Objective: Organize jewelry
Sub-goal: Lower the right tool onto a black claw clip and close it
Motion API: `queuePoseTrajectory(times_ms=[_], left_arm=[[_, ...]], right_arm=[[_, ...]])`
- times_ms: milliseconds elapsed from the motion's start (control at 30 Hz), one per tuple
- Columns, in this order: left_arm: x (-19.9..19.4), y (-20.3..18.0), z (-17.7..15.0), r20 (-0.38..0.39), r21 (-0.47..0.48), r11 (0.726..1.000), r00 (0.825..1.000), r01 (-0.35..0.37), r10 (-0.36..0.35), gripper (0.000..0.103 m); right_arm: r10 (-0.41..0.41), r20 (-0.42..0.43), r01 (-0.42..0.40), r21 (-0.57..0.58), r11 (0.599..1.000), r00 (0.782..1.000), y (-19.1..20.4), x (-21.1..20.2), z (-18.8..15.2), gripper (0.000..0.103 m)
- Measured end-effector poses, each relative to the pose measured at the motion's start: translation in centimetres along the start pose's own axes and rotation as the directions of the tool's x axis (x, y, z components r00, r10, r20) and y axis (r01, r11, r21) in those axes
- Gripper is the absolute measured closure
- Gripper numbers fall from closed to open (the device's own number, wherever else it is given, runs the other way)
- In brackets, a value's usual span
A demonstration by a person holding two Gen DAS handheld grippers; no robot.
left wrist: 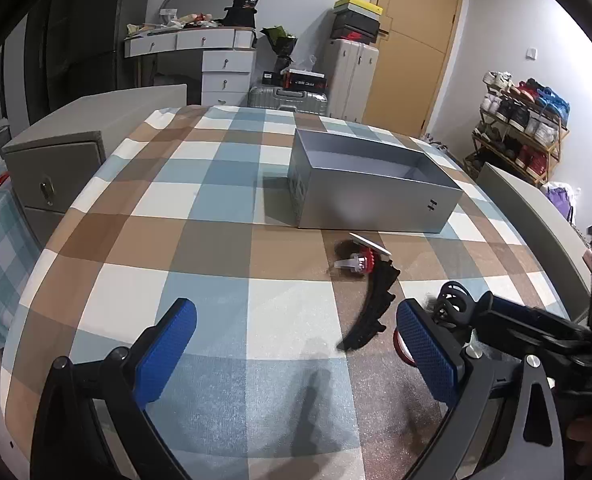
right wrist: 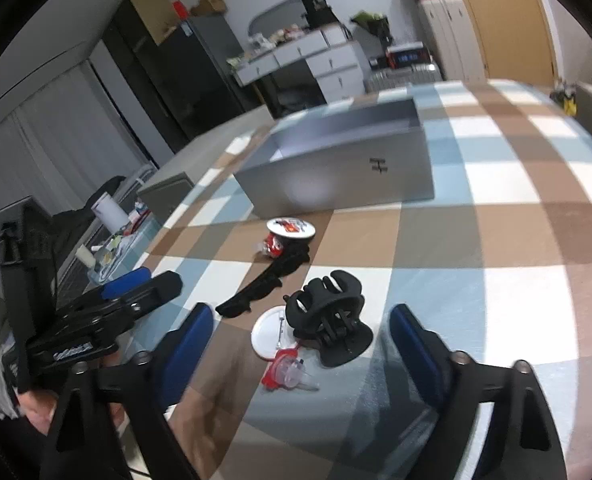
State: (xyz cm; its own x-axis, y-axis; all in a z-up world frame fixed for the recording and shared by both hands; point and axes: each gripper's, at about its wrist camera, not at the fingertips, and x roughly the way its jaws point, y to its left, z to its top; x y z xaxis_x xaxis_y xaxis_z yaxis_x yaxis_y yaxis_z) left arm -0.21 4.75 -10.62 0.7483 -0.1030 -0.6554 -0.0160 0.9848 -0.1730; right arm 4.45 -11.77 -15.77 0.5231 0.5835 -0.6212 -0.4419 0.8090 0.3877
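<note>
Table under a checked cloth of brown, blue and white squares. Behind it a cluttered room: white drawer desk, suitcases, wooden door, shoe rack far right.

An open grey box sits on the far half of the cloth, nothing visible inside.

Jewelry lies in a loose line near of the box. Closest to the box: a round white badge resting on a small red and clear piece. Nearer, a long black toothed hair clip, curved. Nearest, a black claw clip on a second white badge, with another red and clear piece just beside it.

Left gripper: blue pads wide apart, nothing between them, over bare cloth; the toothed clip lies just inside its right pad.

Right gripper: jaws apart, low over the cloth, claw clip and badge between the pads, neither pad touching them.

The two grippers are close together. Cloth to the right of the items is bare out to the table edge; the left edge is near, with a grey cabinet beyond it.
</note>
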Motion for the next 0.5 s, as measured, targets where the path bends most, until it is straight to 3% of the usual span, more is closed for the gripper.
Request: queuePoseTrajectory(times_ms=[267,433,500], left_arm=[[-0.22,0.18,-0.23,-0.006,0.012,1.0,1.0,0.007,-0.007,0.005],[-0.03,0.32,-0.26,-0.021,0.005,1.0,1.0,0.012,-0.012,0.005],[-0.14,0.36,-0.24,-0.016,0.002,1.0,1.0,0.014,-0.014,0.005]], right_arm=[[-0.045,-0.013,0.045,0.011,0.999,0.999,0.3,1.16,0.28,0.036],[-0.06,-0.014,0.06,0.021,0.998,0.998,-0.07,1.11,0.25,0.053],[-0.066,-0.015,0.066,0.021,0.998,0.998,-0.17,1.09,0.25,0.055]])
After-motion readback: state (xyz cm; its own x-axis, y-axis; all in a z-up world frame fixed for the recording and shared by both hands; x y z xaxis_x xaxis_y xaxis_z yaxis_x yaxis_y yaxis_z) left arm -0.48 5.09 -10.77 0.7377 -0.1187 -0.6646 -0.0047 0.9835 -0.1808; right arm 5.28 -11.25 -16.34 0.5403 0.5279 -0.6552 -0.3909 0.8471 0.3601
